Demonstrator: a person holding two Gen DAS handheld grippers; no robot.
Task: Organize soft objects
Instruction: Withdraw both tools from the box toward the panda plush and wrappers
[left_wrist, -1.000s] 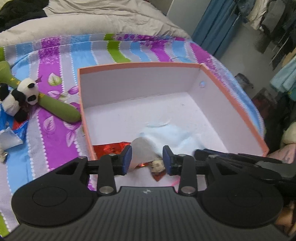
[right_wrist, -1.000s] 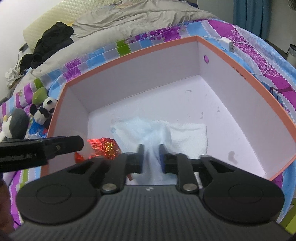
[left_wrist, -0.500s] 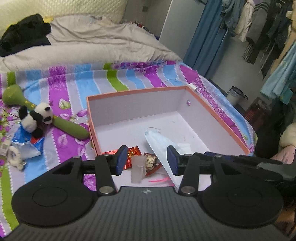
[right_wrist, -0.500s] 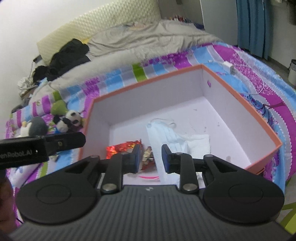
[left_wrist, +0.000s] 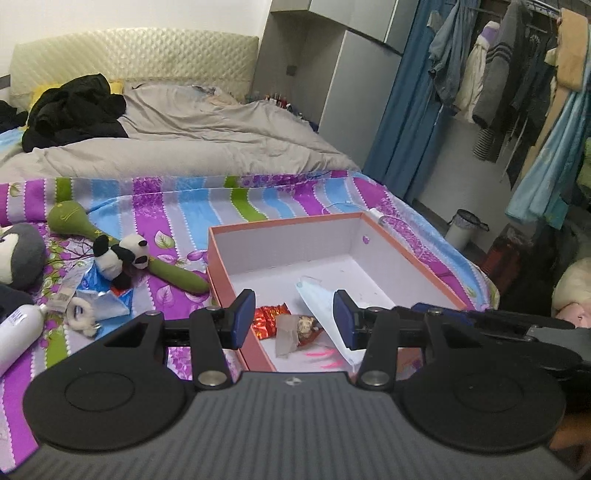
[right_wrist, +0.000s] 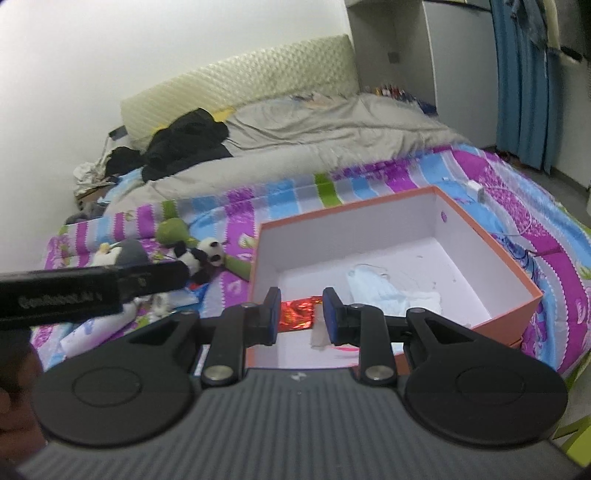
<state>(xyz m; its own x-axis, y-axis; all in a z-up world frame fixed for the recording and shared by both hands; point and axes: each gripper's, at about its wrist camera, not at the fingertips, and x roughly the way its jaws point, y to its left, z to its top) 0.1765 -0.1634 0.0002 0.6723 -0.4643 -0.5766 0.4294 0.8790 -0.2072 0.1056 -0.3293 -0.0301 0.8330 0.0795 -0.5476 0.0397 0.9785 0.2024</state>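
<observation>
Soft things are what I am gathering into the box (left_wrist: 413, 264), and I judge I am between loads. Nearest, my left gripper (left_wrist: 294, 322) stands released with nothing between its pads; its jaws have just been opening. My right gripper (right_wrist: 301, 315) is parted more narrowly and is also empty. Both hang above the box's near edge.

Just beyond them, inside the box at its near left, lie a red foil wrapper (right_wrist: 297, 310) and a small crumpled packet (left_wrist: 295, 328). The blue face mask (right_wrist: 373, 290) lies to their right, beside a folded white cloth (right_wrist: 424, 297).

Further left, on the striped bedspread (left_wrist: 177, 206), the panda plush (left_wrist: 118, 258) lies against a long green plush (left_wrist: 166, 269), well apart from the box. A grey plush (left_wrist: 20, 254) sits at the far left edge.

The next move, I think, calls for swinging left to the panda and closing gently on its body.
</observation>
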